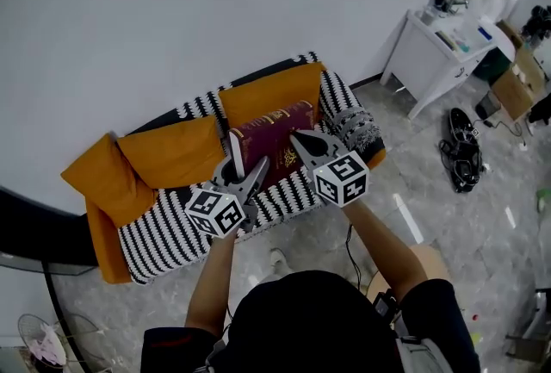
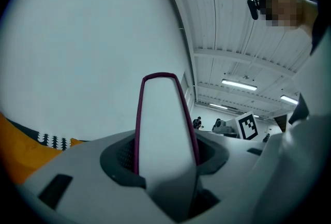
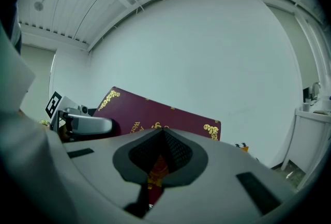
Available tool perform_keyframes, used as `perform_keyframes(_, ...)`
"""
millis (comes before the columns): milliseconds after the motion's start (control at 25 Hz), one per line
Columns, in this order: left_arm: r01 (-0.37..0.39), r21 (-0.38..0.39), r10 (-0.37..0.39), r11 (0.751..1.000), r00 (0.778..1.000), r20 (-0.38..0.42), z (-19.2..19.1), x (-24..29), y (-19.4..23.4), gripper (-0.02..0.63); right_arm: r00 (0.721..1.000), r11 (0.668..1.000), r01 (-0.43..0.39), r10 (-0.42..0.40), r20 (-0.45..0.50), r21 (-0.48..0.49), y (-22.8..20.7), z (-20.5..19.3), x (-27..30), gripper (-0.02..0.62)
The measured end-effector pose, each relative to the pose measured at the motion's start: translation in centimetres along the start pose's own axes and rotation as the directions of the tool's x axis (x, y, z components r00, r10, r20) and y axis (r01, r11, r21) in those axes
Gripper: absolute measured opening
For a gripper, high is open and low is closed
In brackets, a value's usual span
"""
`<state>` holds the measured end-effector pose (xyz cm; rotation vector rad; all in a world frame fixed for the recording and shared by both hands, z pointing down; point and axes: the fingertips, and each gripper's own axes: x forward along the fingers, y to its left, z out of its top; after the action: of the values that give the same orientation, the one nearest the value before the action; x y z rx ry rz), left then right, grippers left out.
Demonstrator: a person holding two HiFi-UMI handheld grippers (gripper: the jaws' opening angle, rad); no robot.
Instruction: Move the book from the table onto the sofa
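A thick maroon book [image 1: 274, 132] with gold ornament is held in the air over the sofa [image 1: 164, 229], between both grippers. My left gripper [image 1: 242, 166] is shut on the book's thick page edge. In the left gripper view the white pages [image 2: 164, 124] edged in maroon rise upright from between the jaws of the left gripper [image 2: 166, 168]. My right gripper [image 1: 303, 144] is shut on the book's front cover. In the right gripper view the book [image 3: 155, 117] slants up behind the closed jaws of the right gripper [image 3: 159, 166].
The sofa has a black-and-white striped cover, orange cushions [image 1: 172, 152] and a grey knitted pillow [image 1: 353, 128]. It stands against a white wall. A white cabinet [image 1: 439, 52], a cardboard box [image 1: 516, 83] and black items on the floor [image 1: 463, 152] are to the right.
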<state>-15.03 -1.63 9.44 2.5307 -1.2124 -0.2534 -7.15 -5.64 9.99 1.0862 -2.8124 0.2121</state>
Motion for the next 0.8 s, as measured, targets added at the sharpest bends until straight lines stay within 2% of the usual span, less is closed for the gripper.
perform_keyframes(360,0.032,-0.037,-0.033,0.999,0.999,-0.03,0.1,0.0,5.6,0.238,0.999,0.999,0.038,-0.038,-0.035,0.019,0.4,-1.2,5.1,0.017)
perform_keyframes(800,0.044,-0.071,-0.048,0.996,0.997,-0.057,-1.5,0.8,7.1,0.238,0.996,0.997,0.061,-0.059,-0.063,0.044,-0.5,-3.1,6.1,0.017)
